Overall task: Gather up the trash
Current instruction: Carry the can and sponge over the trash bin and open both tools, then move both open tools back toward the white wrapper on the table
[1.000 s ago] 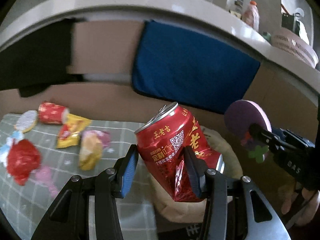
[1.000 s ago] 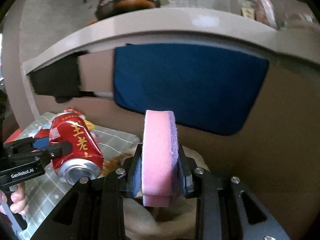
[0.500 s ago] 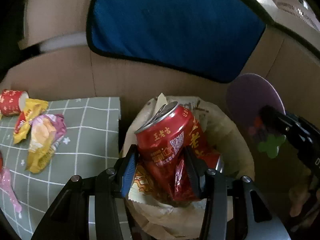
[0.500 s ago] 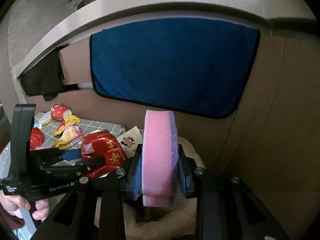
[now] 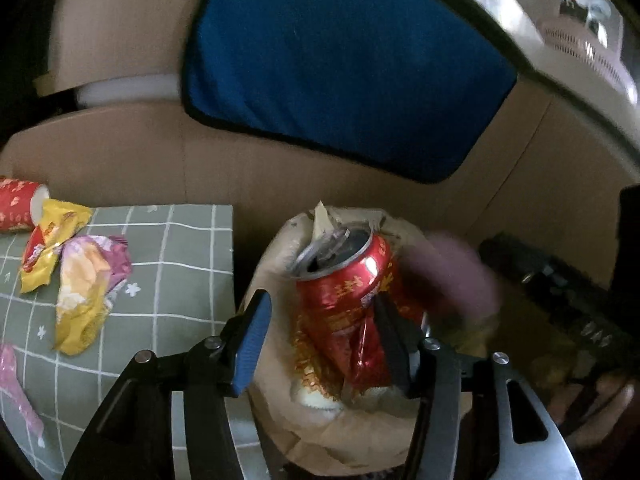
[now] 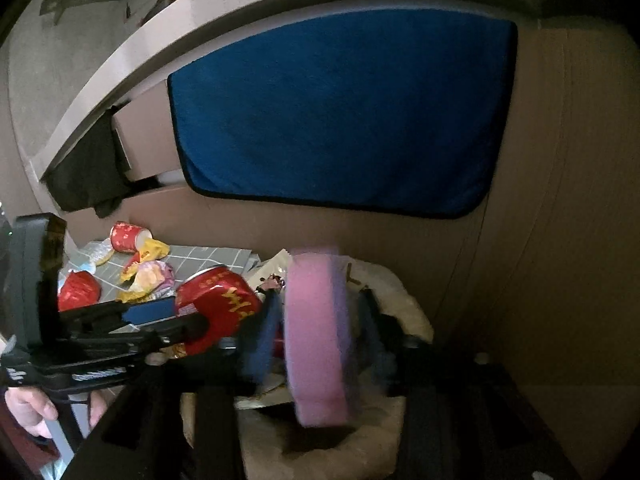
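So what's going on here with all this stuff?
A person is clearing trash with a hand-held gripper in each hand. The left hand-held gripper has just been opening, with a dented red can between its jaws over a paper trash bag. The right hand-held gripper has just been opening around a pink sponge. Wrappers wait on the checked cloth.

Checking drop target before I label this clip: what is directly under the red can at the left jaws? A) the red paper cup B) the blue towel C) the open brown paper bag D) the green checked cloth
C: in the left wrist view the red can sits over the mouth of the brown paper bag, beside the checked cloth, not on it.
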The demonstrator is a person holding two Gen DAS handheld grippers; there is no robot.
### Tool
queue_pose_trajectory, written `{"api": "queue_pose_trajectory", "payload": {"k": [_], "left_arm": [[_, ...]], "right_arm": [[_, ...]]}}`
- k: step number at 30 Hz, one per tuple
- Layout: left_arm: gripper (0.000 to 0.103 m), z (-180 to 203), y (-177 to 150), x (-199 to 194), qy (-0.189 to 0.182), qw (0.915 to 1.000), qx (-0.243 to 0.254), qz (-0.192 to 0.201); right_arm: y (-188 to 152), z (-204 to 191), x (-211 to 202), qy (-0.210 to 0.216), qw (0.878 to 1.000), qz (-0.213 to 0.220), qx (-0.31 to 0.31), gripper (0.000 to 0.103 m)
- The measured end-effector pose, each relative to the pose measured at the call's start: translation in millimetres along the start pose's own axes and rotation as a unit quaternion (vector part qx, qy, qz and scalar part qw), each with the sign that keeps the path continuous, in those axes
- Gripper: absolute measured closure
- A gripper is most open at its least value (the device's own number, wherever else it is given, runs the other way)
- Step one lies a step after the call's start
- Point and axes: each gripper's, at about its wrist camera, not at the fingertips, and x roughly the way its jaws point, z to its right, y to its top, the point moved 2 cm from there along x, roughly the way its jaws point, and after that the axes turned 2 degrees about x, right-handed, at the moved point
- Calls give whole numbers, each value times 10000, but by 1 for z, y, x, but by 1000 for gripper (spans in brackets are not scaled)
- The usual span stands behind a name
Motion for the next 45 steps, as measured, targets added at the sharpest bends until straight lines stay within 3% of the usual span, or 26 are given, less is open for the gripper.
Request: {"api": "queue_pose_trajectory", "payload": {"k": [4,7,12,17,21,29,34,36,41,43,45], "left_arm": [[48,-18,-1,-25,249,9993,-185,199],[48,-36,-9,-47,774,9963,-204,308],[48,-73,-20,-84,1416,9887,-248,434],[48,-117,-26,-134,1904,9771,-649,701],[48,-149,-36,-188,2327,9620,-1027,997],[48,-192,-61,-274,3124,9334,-1312,1181],[48,-218,-74,-316,3623,9083,-1542,1410],[48,-229,-79,-321,3479,9099,-1715,1474],[48,-257,-85,-276,2208,9447,-2084,1236],[48,-266,-82,-253,2059,9483,-2140,1118],[48,-279,-74,-233,2094,9463,-2169,1163]], "right_arm": [[-4,-6,4,-92,9998,-49,-139,54],[-8,-9,6,-142,9996,-91,-206,54],[-10,-25,7,-109,9994,-108,-326,54],[-11,-58,3,57,9986,-1,-523,54],[-12,-100,4,395,9965,6,-739,54],[-30,-194,31,1024,9845,-212,-1411,54],[-40,-250,60,1315,9718,-434,-1910,55],[-41,-262,67,1324,9707,-481,-1947,55],[-43,-274,79,1468,9707,-603,-1805,55],[-43,-273,80,1451,9707,-614,-1813,55],[-44,-268,80,1423,9708,-640,-1821,55]]}}
